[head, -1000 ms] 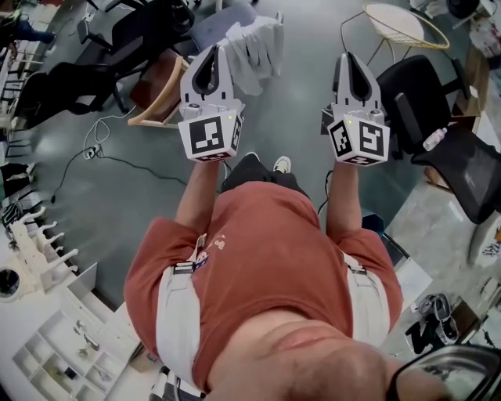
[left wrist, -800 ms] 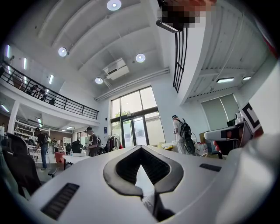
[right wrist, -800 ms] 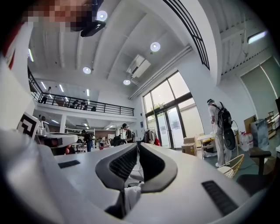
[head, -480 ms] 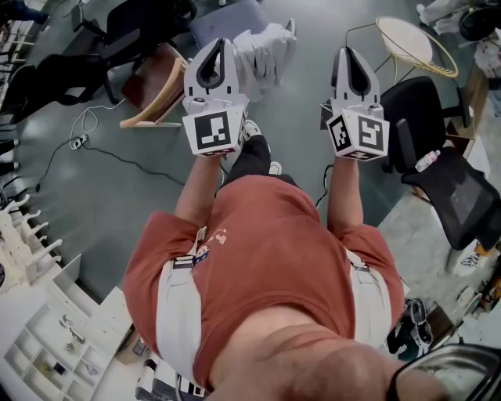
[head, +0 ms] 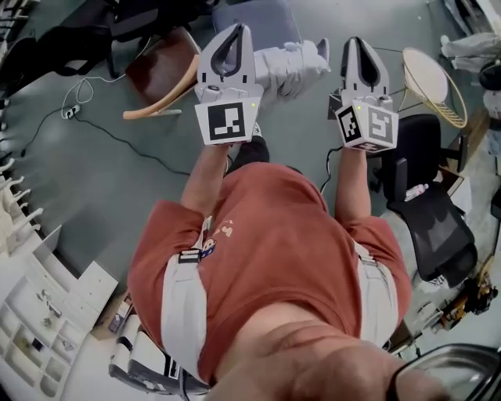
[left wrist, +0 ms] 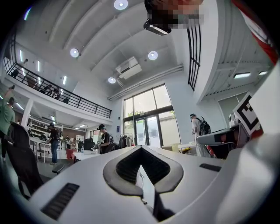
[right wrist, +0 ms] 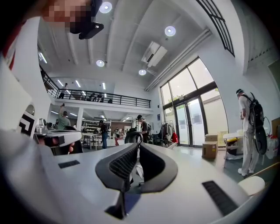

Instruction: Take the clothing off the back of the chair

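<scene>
Head view: the clothing [head: 296,64], a pale grey bundle, hangs over the back of a blue-grey chair [head: 262,14] on the far side of the floor, ahead of the person. It lies between the two claws in this view, just right of the left claw [head: 235,33] and left of the right claw [head: 362,45], and seems lower than both. Its long axis runs left to right along the chair back. The left claw looks slightly nearer, though the difference is small. Neither claw touches the cloth. Each claw's cube [head: 228,121] carries black-and-white square markers. No brand or readable writing shows on the garment or the chair.

Left gripper view: the left claw [left wrist: 141,148] is clenched, tips meeting, with nothing gripped. It points out level across a tall hall with glass doors, and I cannot pick out the clothing here. No sign is legible.

Right gripper view: the right claw [right wrist: 136,145] is also clenched and empty, its tips together. The task's garment cannot be identified with certainty here, and no lettering can be read.
</scene>
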`<state>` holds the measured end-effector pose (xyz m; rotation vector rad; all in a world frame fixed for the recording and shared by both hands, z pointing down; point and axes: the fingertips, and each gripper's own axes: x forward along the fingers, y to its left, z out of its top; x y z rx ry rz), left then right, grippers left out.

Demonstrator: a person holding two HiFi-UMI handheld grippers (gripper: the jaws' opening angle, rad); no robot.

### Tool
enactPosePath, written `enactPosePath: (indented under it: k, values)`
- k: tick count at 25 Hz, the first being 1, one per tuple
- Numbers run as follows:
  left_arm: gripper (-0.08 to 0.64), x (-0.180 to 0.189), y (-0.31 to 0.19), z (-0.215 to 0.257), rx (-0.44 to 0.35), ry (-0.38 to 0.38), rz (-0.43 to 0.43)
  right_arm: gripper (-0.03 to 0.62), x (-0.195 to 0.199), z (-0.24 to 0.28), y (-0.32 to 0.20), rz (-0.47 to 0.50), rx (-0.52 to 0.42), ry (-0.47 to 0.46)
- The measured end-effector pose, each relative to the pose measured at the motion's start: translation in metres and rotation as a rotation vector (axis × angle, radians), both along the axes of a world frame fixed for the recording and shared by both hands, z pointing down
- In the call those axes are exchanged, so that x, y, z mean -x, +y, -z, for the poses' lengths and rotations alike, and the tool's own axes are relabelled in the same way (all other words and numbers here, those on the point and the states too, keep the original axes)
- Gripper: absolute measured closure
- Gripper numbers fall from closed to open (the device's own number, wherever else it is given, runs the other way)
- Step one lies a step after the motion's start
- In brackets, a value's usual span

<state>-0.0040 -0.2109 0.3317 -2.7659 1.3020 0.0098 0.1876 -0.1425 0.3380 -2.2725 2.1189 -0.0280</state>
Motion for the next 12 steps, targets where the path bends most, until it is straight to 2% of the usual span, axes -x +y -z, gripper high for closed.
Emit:
enactPosePath:
  k: [6,12]
  values:
    - [0.546,0.005,-0.036,-0.004,0.002,-0.01,0.047,0.563,0.008,0.001,-0.049,0.071,0.004,0.018]
    - [0.546,-0.004,-0.044,-0.001,-0.004,-0.027,0.095,0.561,0.003,0.002,-0.073,0.145,-0.003,-0.003]
